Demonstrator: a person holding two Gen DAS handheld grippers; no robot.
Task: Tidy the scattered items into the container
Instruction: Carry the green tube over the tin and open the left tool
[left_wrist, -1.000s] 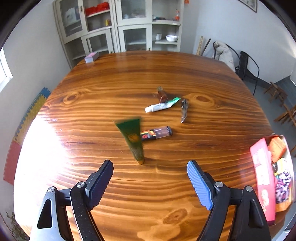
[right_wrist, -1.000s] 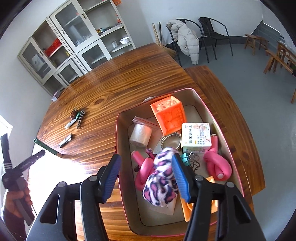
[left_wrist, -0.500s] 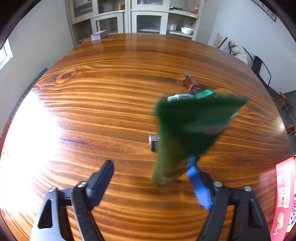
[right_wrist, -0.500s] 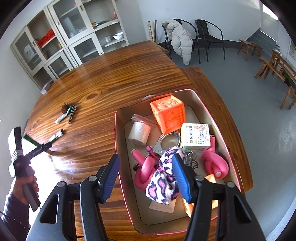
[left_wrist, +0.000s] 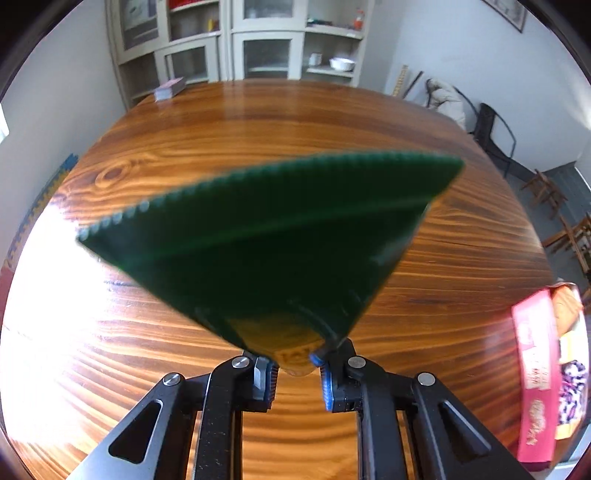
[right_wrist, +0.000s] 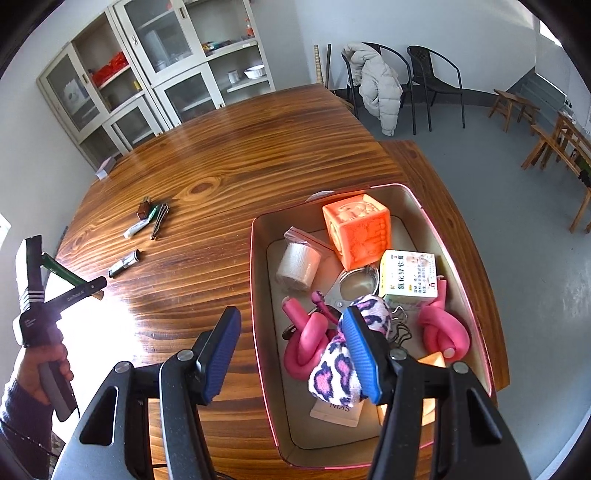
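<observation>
A dark green tube (left_wrist: 273, 251) with a crimped end fills the left wrist view. My left gripper (left_wrist: 295, 369) is shut on its narrow gold-labelled end, just above the table. From the right wrist view the left gripper (right_wrist: 96, 288) and the green tube (right_wrist: 59, 270) show at the far left, held by a hand. My right gripper (right_wrist: 291, 354) stands open over the left wall of the pink-rimmed container (right_wrist: 258, 295), with nothing between its fingers. On the table lie a white tube (right_wrist: 138, 228), a small brown bottle (right_wrist: 143, 210), a metal tool (right_wrist: 159, 220) and a marker (right_wrist: 125, 263).
The container (left_wrist: 532, 369) holds an orange cube (right_wrist: 358, 230), a tape roll (right_wrist: 297, 266), a yellow-white carton (right_wrist: 410, 275), pink foam knots (right_wrist: 308, 343) and a spotted cloth (right_wrist: 332, 373). Cabinets stand behind the table (right_wrist: 236, 147); chairs are to the right.
My left gripper has shut on the green tube, which stood on its cap, and the tube now leans close to the camera. The right gripper has kept its place and opening.
</observation>
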